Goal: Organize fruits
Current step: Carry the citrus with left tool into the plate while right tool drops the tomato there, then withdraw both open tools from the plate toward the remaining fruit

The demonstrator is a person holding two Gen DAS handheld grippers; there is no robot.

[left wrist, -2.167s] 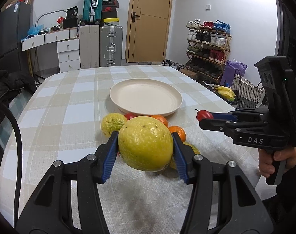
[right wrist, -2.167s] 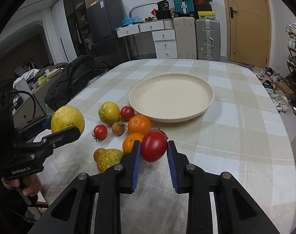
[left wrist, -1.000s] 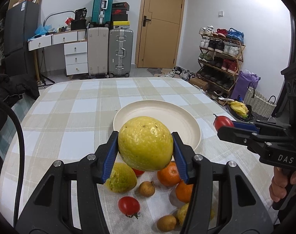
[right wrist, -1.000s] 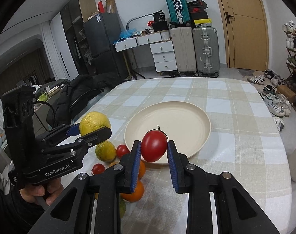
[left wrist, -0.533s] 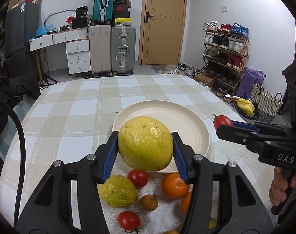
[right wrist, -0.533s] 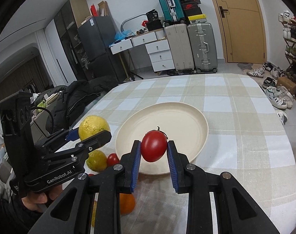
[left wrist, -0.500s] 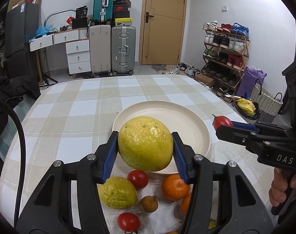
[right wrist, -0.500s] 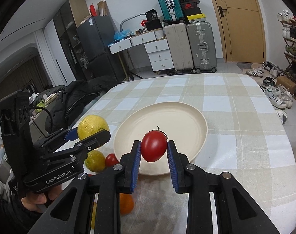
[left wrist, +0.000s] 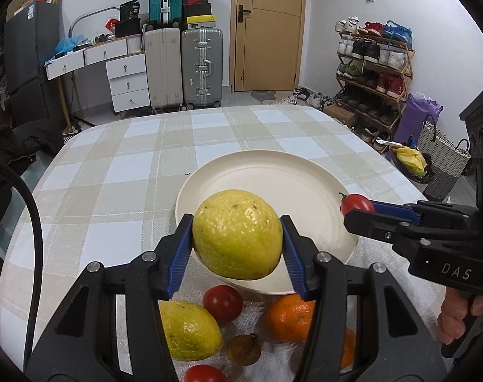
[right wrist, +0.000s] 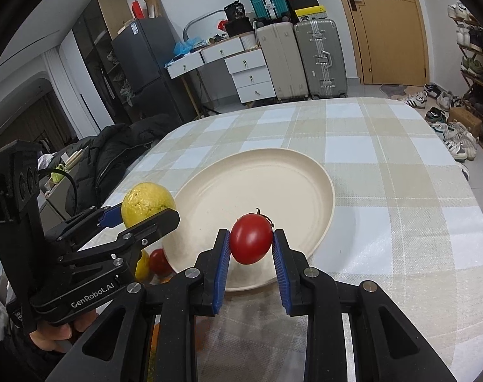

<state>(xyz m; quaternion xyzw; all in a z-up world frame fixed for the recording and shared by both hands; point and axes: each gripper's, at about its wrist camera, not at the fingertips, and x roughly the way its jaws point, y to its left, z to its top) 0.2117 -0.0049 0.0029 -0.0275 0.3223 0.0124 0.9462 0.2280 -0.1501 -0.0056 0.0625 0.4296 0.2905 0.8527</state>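
I see a matt, smooth cream plate [left wrist: 305,172] on a woven checked cloth [left wrist: 120,172]; pitted, dull-skinned citrus [left wrist: 236,234]; glossy smooth tomato [right wrist: 251,242]; ribbed blue pads [right wrist: 220,273] on matt black plastic.

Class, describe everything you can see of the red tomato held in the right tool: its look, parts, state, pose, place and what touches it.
The red tomato is small, round, smooth and glossy, evenly red, with a dark dried stalk curling from its upper right. It looks whole and unbruised. The right tool is shut on it: the ribbed blue pads press its left and right sides, and nothing else touches it. It hangs in the air over the near part of the cream plate, not resting on it.
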